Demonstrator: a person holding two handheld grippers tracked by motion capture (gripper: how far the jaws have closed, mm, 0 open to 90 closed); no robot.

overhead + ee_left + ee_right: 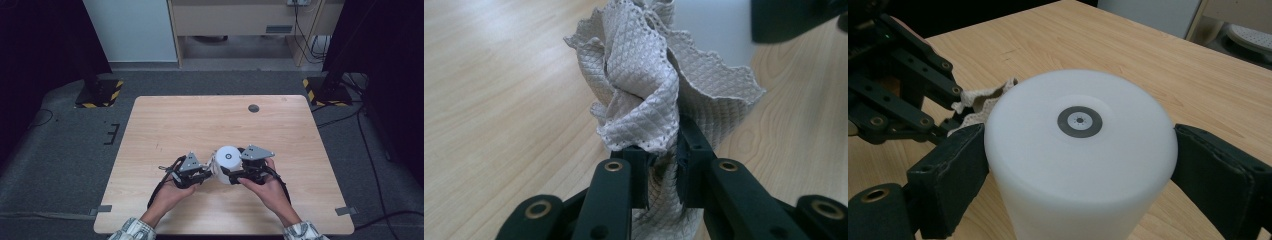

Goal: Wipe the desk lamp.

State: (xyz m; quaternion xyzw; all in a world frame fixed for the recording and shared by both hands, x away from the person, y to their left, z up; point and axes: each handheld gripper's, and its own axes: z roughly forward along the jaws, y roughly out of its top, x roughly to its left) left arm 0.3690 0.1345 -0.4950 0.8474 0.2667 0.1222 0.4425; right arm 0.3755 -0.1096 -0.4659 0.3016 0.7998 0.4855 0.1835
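A white paper towel roll [228, 157] stands upright on the wooden table [200, 120], near its front middle. My right gripper [229, 170] is shut on the roll [1080, 150], one black pad [953, 170] pressing on each side. A loose quilted sheet [644, 85] hangs off the roll's side, crumpled into folds. My left gripper [661, 167] is shut on this sheet, pinching it between its narrow tips. In the high view the left gripper [207, 170] sits just left of the roll. The right gripper view has the left gripper [898, 95] at its left edge with the sheet [980, 97] in its tips.
A dark round grommet [253, 108] sits in the table's far right part. Two stands with yellow-and-black bases [100, 92] [327, 90] rest on the floor beyond the far corners. Cables [370, 150] trail over the carpet at the right.
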